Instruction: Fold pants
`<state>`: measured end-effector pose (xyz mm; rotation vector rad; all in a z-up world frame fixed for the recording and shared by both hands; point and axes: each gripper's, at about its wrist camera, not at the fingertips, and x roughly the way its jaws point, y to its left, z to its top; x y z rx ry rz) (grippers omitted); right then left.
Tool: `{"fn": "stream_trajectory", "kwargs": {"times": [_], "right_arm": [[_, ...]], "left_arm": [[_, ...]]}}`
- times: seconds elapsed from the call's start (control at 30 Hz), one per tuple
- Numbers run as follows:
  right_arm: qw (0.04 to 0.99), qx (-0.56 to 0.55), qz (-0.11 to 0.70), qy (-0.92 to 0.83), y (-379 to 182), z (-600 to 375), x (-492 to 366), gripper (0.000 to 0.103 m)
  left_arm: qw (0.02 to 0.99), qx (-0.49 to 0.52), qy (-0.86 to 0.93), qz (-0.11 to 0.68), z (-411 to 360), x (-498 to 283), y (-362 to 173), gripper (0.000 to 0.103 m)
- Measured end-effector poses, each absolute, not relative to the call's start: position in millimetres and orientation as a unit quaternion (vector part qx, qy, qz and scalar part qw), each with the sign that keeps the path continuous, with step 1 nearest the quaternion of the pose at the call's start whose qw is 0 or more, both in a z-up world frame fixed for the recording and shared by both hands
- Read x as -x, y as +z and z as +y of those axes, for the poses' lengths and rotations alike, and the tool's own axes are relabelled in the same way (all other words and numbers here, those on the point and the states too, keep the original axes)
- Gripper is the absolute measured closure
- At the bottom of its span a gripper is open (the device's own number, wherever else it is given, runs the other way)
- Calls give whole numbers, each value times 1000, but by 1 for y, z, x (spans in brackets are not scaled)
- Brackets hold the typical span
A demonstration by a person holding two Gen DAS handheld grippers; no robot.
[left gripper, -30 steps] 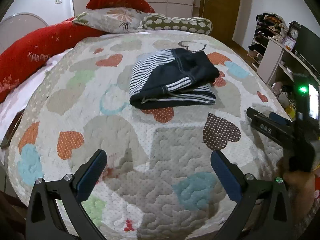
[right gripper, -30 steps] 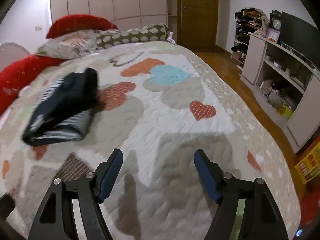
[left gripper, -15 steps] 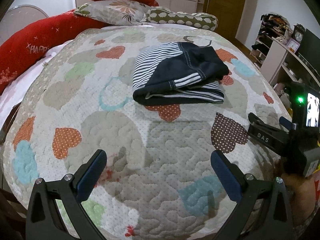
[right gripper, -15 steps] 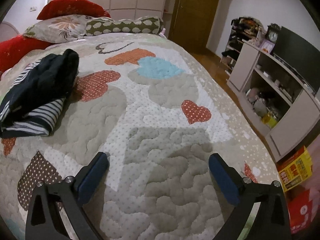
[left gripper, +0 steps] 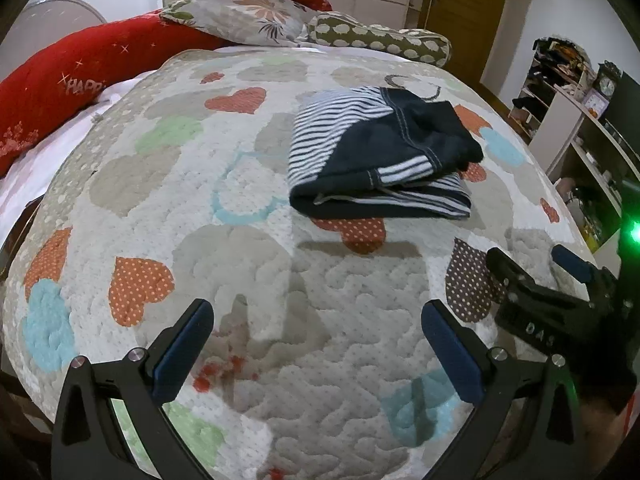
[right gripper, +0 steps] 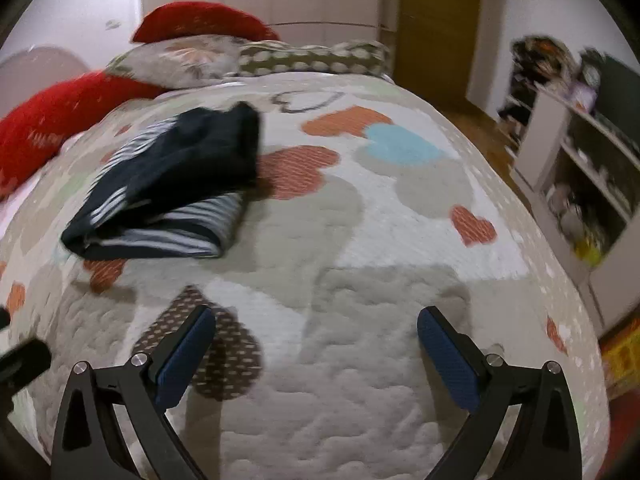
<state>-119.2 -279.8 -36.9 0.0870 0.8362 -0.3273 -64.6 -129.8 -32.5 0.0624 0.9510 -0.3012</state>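
Folded dark navy pants [left gripper: 380, 156] with white stripes lie in a compact bundle on the heart-patterned quilt [left gripper: 240, 280], beyond both grippers. My left gripper [left gripper: 316, 312] hovers over the near quilt, open and empty, well short of the bundle. In the left wrist view the right gripper [left gripper: 536, 264] shows at the right edge, held by a hand. In the right wrist view the pants [right gripper: 172, 192] lie up and to the left, blurred. My right gripper [right gripper: 316, 316] stands wide open over bare quilt [right gripper: 360, 300] with nothing between its fingers.
Red, floral and dotted pillows [left gripper: 248, 16] line the head of the bed. A long red cushion [left gripper: 80, 68] runs along the left side. White shelves [left gripper: 580, 128] with clutter stand to the right, past the bed's edge. A wooden door [right gripper: 432, 20] is at the back.
The right gripper's jaws widened from partly open to fully open and it swung left, bringing the pants nearer its centre. The left gripper shifted slightly; the pants stayed put.
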Motion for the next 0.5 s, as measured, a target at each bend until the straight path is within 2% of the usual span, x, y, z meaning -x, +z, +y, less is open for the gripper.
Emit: {"fn": "stream_trajectory", "kwargs": {"times": [0.2, 0.5], "right_arm": [[909, -3, 381, -171, -23, -274, 117, 1], [889, -20, 405, -215, -37, -316, 105, 1]], "left_arm": [[877, -18, -154, 455, -129, 52, -27, 0], [866, 13, -192, 462, -137, 37, -24, 0]]}}
